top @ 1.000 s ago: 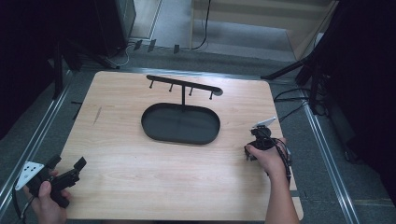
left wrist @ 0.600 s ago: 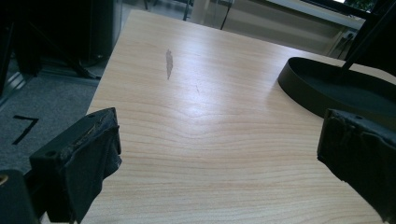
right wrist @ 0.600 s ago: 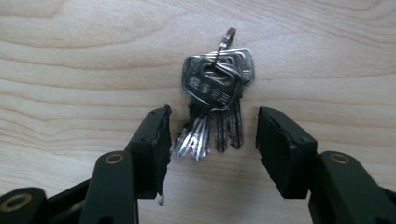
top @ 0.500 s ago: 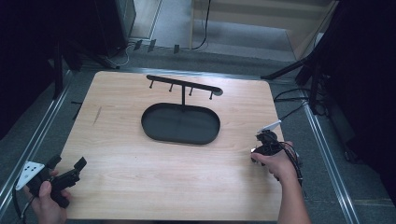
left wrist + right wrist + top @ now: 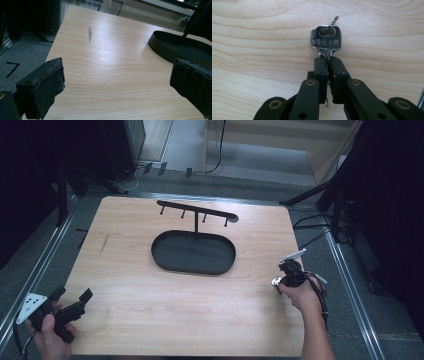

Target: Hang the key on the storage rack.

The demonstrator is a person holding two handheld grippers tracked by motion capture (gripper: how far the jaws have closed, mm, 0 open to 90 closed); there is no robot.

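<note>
At the lower left of the high view, the left gripper [image 5: 70,305] is held in the person's left hand [image 5: 47,337] just over the near left corner of the counter [image 5: 150,295]. Its jaws stand wide apart with nothing between them. In the left gripper view the two padded jaws rise at the lower left and lower right corners of the frame, with bare wood between them and a short grey mark [image 5: 89,34] on the wood in the upper middle.

At the centre of the high view, a black oval tray [image 5: 194,268] lies on the counter. A thin post rises from its far side and carries a black bar with four hooks [image 5: 197,211], running across the upper middle of the frame.

At the lower right of the high view, the right gripper [image 5: 278,282] sits in the person's right hand [image 5: 302,295] at the right edge of the counter, well apart from the tray. Its jaws have just been closing and now pinch the blade of a silver key [image 5: 326,42]. In the right gripper view the key's head stands above the jaw tips at the centre of the frame, stamped with characters, with a small wire ring [image 5: 334,20] through its slot. The key is near the wood; whether it touches the wood cannot be told.
</note>
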